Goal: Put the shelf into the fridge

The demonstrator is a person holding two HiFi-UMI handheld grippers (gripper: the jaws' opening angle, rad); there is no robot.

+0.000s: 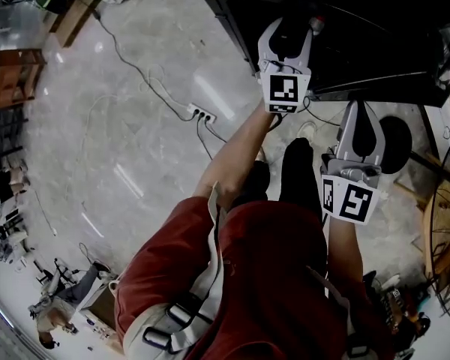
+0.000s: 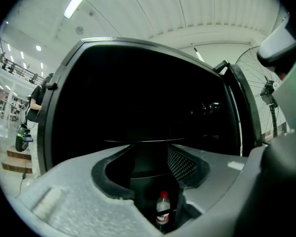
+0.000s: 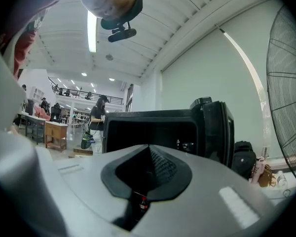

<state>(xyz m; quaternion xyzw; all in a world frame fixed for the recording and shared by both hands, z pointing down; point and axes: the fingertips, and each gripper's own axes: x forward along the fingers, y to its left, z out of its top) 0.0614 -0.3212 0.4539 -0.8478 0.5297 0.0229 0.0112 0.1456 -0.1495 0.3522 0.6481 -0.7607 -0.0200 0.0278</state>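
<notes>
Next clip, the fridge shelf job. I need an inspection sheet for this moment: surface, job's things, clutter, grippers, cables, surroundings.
Surface: glossy pale marble floor; no table seen.
Job's things: black fridge open, interior dark; a thin pale line across it may be a shelf edge, cannot tell.
Clutter: red-capped bottle low in both gripper views; black backpack right of the fridge.
Grippers: left gripper fingers apart, nothing between them, pointed into the fridge; right gripper fingers together, empty.
Cables: power strip on the floor, cable trailing away.
Surroundings: standing fan; a person and desks further off.
</notes>
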